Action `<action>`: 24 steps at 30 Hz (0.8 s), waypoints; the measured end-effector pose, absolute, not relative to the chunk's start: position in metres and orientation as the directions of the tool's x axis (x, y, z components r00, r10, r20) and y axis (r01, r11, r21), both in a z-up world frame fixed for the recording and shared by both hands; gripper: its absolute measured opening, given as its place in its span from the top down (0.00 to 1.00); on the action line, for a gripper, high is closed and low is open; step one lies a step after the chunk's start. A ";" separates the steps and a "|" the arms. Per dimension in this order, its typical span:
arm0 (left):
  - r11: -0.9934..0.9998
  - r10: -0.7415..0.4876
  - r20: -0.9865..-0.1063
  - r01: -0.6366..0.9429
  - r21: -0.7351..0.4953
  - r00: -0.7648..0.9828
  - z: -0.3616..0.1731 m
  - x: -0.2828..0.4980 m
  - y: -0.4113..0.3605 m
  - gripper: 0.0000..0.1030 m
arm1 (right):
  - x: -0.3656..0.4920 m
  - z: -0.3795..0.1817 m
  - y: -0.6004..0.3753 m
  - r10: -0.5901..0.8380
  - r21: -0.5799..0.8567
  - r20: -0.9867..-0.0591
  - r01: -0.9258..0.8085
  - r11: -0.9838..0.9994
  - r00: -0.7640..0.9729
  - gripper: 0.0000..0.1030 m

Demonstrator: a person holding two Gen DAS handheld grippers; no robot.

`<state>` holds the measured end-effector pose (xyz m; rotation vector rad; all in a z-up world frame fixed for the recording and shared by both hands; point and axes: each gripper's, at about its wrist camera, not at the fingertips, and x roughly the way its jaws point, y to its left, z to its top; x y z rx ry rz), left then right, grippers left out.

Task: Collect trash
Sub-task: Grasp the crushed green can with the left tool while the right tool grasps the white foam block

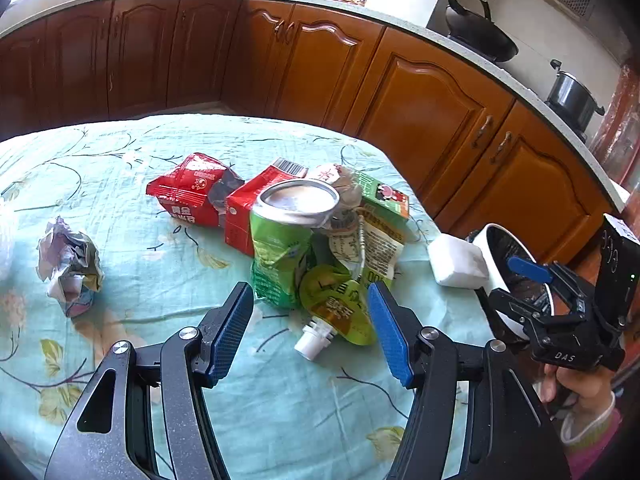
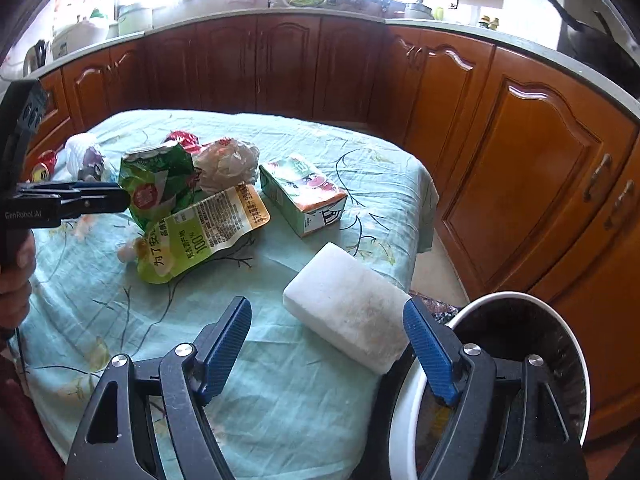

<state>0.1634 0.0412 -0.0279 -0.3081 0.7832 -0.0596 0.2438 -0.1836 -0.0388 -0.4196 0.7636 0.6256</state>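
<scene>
A pile of trash lies on the table with the teal flowered cloth (image 1: 280, 420): a crushed green can (image 1: 280, 240), a green spouted pouch (image 1: 340, 312), a red carton (image 1: 244, 216), a red wrapper (image 1: 188, 192), a green juice box (image 1: 384, 196) and a crumpled paper ball (image 1: 70, 264). My left gripper (image 1: 310, 332) is open, its fingers on either side of the pouch and close to the can. My right gripper (image 2: 328, 344) is open and empty, just in front of a white foam block (image 2: 348, 312). A white bin with a dark liner (image 2: 520, 360) stands off the table's right edge.
Brown kitchen cabinets (image 1: 420, 100) run behind and to the right of the table. A wok (image 1: 480, 32) and a pot (image 1: 572, 100) sit on the counter. The green juice box (image 2: 304, 196) and a crumpled plastic bag (image 2: 228, 164) also show in the right wrist view.
</scene>
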 end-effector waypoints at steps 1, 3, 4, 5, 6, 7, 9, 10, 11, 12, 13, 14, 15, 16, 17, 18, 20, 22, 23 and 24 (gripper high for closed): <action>0.954 -0.163 -0.691 -0.067 -0.294 0.704 -0.030 0.168 0.044 0.41 | 0.250 -0.042 -0.179 0.354 -0.140 -0.757 -0.666 0.732 0.549 0.22; 0.953 -0.158 -0.701 -0.077 -0.291 0.696 -0.034 0.175 0.048 0.41 | 0.262 -0.048 -0.171 0.315 -0.176 -0.781 -0.674 0.718 0.539 0.22; 0.954 -0.153 -0.704 -0.083 -0.289 0.693 -0.036 0.178 0.050 0.41 | 0.267 -0.052 -0.169 0.300 -0.186 -0.793 -0.679 0.710 0.531 0.22; 0.953 -0.153 -0.708 -0.086 -0.290 0.690 -0.038 0.181 0.052 0.41 | 0.272 -0.055 -0.167 0.285 -0.194 -0.805 -0.685 0.702 0.521 0.22; 0.952 -0.153 -0.710 -0.089 -0.292 0.688 -0.039 0.183 0.054 0.41 | 0.277 -0.060 -0.165 0.270 -0.203 -0.816 -0.690 0.694 0.512 0.22; 0.952 -0.154 -0.711 -0.091 -0.293 0.686 -0.039 0.186 0.055 0.41 | 0.280 -0.063 -0.163 0.263 -0.205 -0.824 -0.697 0.687 0.501 0.22; 0.952 -0.158 -0.712 -0.084 -0.293 0.684 -0.040 0.191 0.056 0.41 | 0.283 -0.067 -0.161 0.259 -0.200 -0.834 -0.705 0.680 0.487 0.24; 0.954 -0.160 -0.712 -0.079 -0.290 0.684 -0.040 0.192 0.056 0.41 | 0.283 -0.066 -0.161 0.262 -0.198 -0.832 -0.703 0.683 0.489 0.27; 0.955 -0.159 -0.711 -0.076 -0.287 0.685 -0.041 0.194 0.056 0.41 | 0.282 -0.064 -0.162 0.263 -0.194 -0.830 -0.697 0.690 0.492 0.30; 0.956 -0.159 -0.710 -0.072 -0.283 0.686 -0.041 0.196 0.055 0.41 | 0.281 -0.062 -0.163 0.265 -0.191 -0.826 -0.688 0.700 0.498 0.31; 0.958 -0.157 -0.709 -0.070 -0.280 0.687 -0.041 0.197 0.054 0.42 | 0.278 -0.060 -0.165 0.270 -0.184 -0.820 -0.680 0.710 0.504 0.32; 0.958 -0.154 -0.709 -0.071 -0.277 0.689 -0.042 0.198 0.054 0.42 | 0.274 -0.057 -0.167 0.280 -0.171 -0.815 -0.671 0.721 0.508 0.33; 0.959 -0.153 -0.708 -0.070 -0.276 0.690 -0.041 0.198 0.052 0.44 | 0.271 -0.054 -0.170 0.298 -0.146 -0.809 -0.664 0.733 0.506 0.33; 0.959 -0.152 -0.706 -0.071 -0.276 0.692 -0.042 0.198 0.053 0.46 | 0.268 -0.052 -0.171 0.318 -0.115 -0.805 -0.658 0.744 0.500 0.34; 0.958 -0.154 -0.704 -0.071 -0.279 0.694 -0.042 0.198 0.053 0.50 | 0.265 -0.050 -0.174 0.346 -0.074 -0.799 -0.651 0.755 0.492 0.34; 0.957 -0.159 -0.703 -0.068 -0.284 0.693 -0.041 0.199 0.053 0.60 | 0.263 -0.046 -0.177 0.381 -0.024 -0.790 -0.645 0.764 0.480 0.34; 0.957 -0.164 -0.703 -0.062 -0.284 0.692 -0.041 0.198 0.052 0.71 | 0.253 -0.040 -0.185 0.453 0.080 -0.764 -0.628 0.774 0.460 0.34; 0.958 -0.157 -0.695 -0.063 -0.280 0.701 -0.038 0.194 0.052 0.72 | 0.244 -0.038 -0.195 0.526 0.195 -0.728 -0.602 0.775 0.441 0.34; 0.958 -0.157 -0.689 -0.061 -0.282 0.707 -0.035 0.191 0.053 0.72 | 0.239 -0.038 -0.200 0.560 0.254 -0.707 -0.584 0.771 0.432 0.34; 0.956 -0.159 -0.680 -0.060 -0.286 0.716 -0.031 0.187 0.053 0.72 | 0.234 -0.038 -0.205 0.588 0.305 -0.687 -0.565 0.767 0.427 0.34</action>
